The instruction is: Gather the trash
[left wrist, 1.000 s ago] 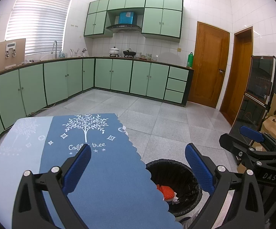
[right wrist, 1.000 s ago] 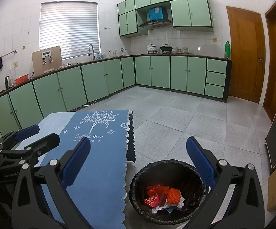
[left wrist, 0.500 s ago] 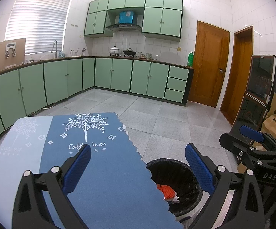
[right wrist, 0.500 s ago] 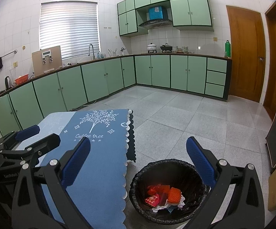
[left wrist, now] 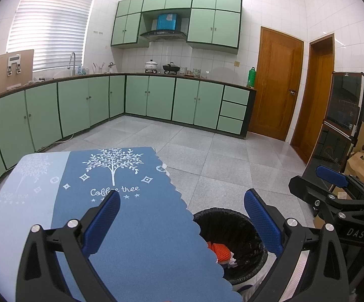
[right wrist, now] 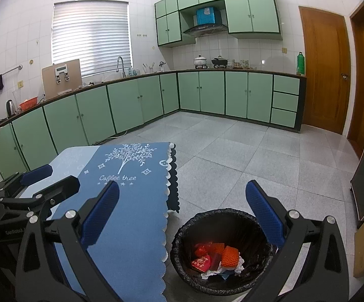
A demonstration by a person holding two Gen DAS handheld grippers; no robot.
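Note:
A black-lined trash bin (right wrist: 222, 251) stands on the floor right of a table with a blue cloth (right wrist: 129, 201). It holds red and orange wrappers (right wrist: 217, 254) and crumpled paper. My right gripper (right wrist: 182, 201) is open and empty above the bin's near side. My left gripper (left wrist: 182, 209) is open and empty over the table's right edge, with the bin (left wrist: 229, 241) below to its right. Each gripper shows in the other's view: the right one (left wrist: 332, 186) and the left one (right wrist: 41, 181). No trash shows on the cloth (left wrist: 121, 214).
Green base cabinets (right wrist: 131, 105) line the far and left walls. Two wooden doors (left wrist: 277, 83) stand at the right. A dark glass cabinet (left wrist: 343, 125) and cardboard boxes (left wrist: 363, 168) are near the right. Grey tiled floor (right wrist: 244, 156) lies beyond the bin.

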